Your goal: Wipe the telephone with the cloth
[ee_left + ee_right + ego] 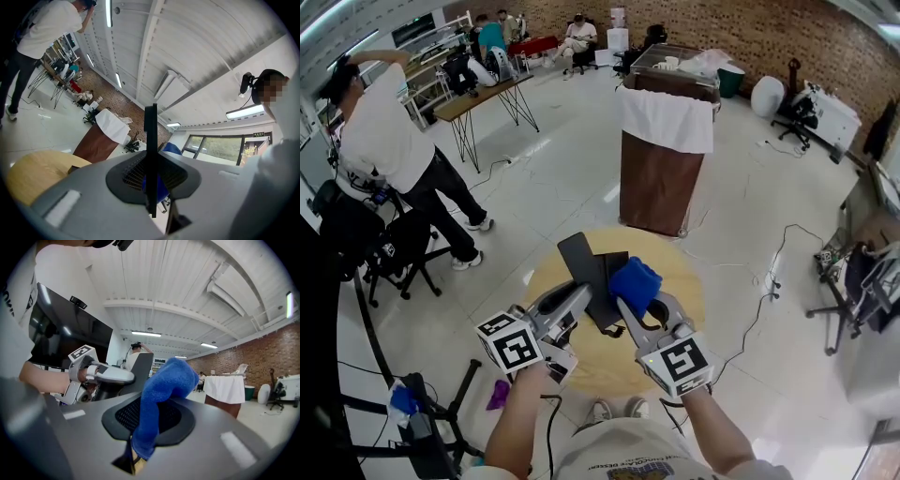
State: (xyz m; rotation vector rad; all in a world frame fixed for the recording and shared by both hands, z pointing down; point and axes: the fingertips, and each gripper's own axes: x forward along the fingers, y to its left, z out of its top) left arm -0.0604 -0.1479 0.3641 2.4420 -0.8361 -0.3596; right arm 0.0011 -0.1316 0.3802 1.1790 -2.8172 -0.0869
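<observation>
Nearest: 2 forearms, each hand carrying a gripper with a marker cube, both held above a round wooden bench.

- Left gripper: pinching the telephone by its lower edge. The slab is seen edge-on between the jaws in the left gripper view, and it stands up off the bench, in the air.
- Right gripper: clamped on the blue cloth, which bunches up above the jaws with a tail hanging below.
- Head view: cloth just beside the telephone's right edge. Cannot tell whether they touch. In the right gripper view the 2 look slightly apart.

Progress (judgement): both things are picked up and brought together, so set-up is done. The wiping itself looks about to start or barely begun. No face of the telephone shows a wiped or unwiped state. Left to do: pass the cloth over the slab's faces, then set both down.

Containers: none on the bench. On the floor beyond stands a brown stand draped with a white sheet. Pale items lie on its open top, too small to identify.
</observation>
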